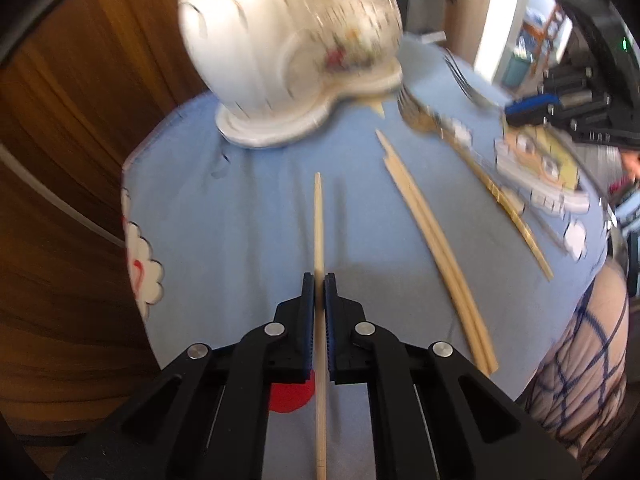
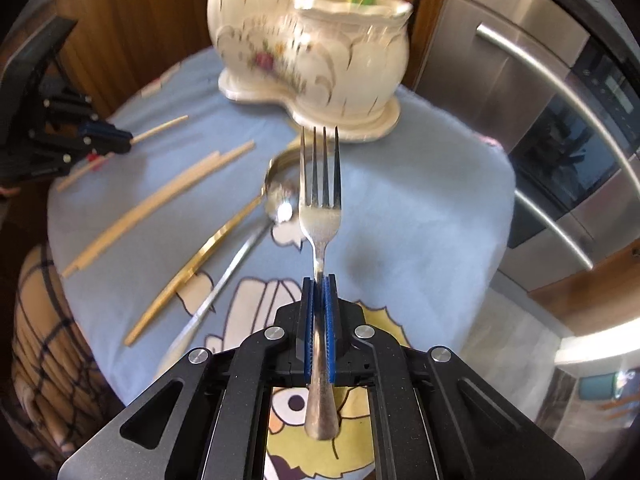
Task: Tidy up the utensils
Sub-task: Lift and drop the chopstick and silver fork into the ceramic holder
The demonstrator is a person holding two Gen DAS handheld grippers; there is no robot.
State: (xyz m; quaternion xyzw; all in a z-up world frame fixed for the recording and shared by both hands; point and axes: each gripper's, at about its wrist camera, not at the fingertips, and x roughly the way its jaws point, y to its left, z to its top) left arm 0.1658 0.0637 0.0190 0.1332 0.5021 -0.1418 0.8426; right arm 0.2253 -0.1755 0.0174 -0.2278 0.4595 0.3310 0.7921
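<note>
My left gripper (image 1: pixel 319 280) is shut on a single wooden chopstick (image 1: pixel 318 224) that points toward the white floral ceramic holder (image 1: pixel 292 60). A pair of chopsticks (image 1: pixel 432 248) lies to its right on the blue cloth. My right gripper (image 2: pixel 319 280) is shut on a silver fork (image 2: pixel 321 200), tines up, aimed at the holder (image 2: pixel 316 44). The right gripper with the fork also shows in the left wrist view (image 1: pixel 516 114). The left gripper shows at the left of the right wrist view (image 2: pixel 130 140).
A gold-handled spoon (image 2: pixel 192 264), a silver spoon (image 2: pixel 236 256) and the chopstick pair (image 2: pixel 160 204) lie on the blue cartoon tablecloth (image 2: pixel 420 208). Yellow-tipped items stand in the holder. A steel oven (image 2: pixel 540 120) stands to the right, wooden cabinets behind.
</note>
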